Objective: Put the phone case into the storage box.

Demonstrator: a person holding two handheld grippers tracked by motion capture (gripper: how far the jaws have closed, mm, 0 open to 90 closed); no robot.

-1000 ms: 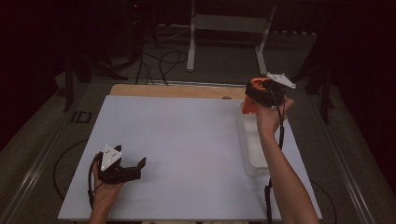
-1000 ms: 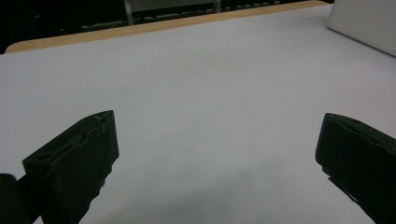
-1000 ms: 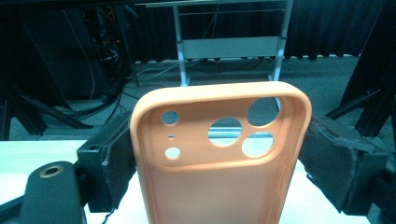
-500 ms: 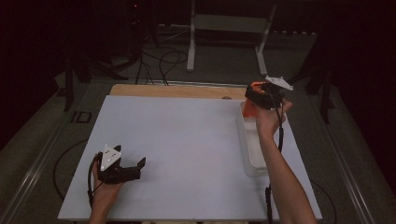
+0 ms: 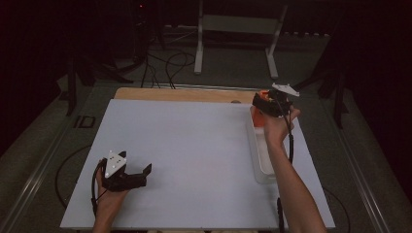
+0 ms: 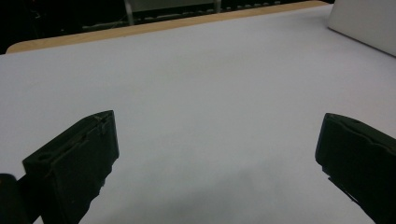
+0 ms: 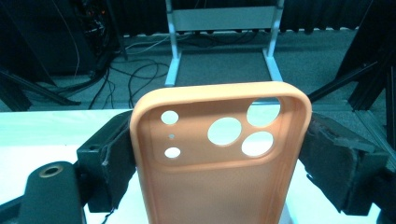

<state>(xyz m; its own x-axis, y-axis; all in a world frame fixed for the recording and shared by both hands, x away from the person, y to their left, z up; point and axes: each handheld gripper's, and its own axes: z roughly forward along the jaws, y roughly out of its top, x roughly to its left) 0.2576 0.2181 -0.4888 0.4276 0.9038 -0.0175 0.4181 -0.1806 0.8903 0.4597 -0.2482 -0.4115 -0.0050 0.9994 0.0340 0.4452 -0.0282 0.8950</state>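
An orange phone case with round camera cut-outs stands upright between the jaws of my right gripper, which is shut on its two long edges. From above, that right gripper is raised over the far end of a clear plastic tray at the table's right side, and the phone case peeks out below it. My left gripper rests low at the near left of the white table, open. Its two black jaws stand wide apart over bare white surface, holding nothing.
The clear tray runs along the right edge of the white table. A wooden strip borders the far edge. Beyond the table stand a metal frame, cables on the floor and dark stands. A white object's corner lies far right in the left gripper view.
The right gripper with the phone case has shifted only slightly over the tray's far end. The left gripper has stayed where it was, open.
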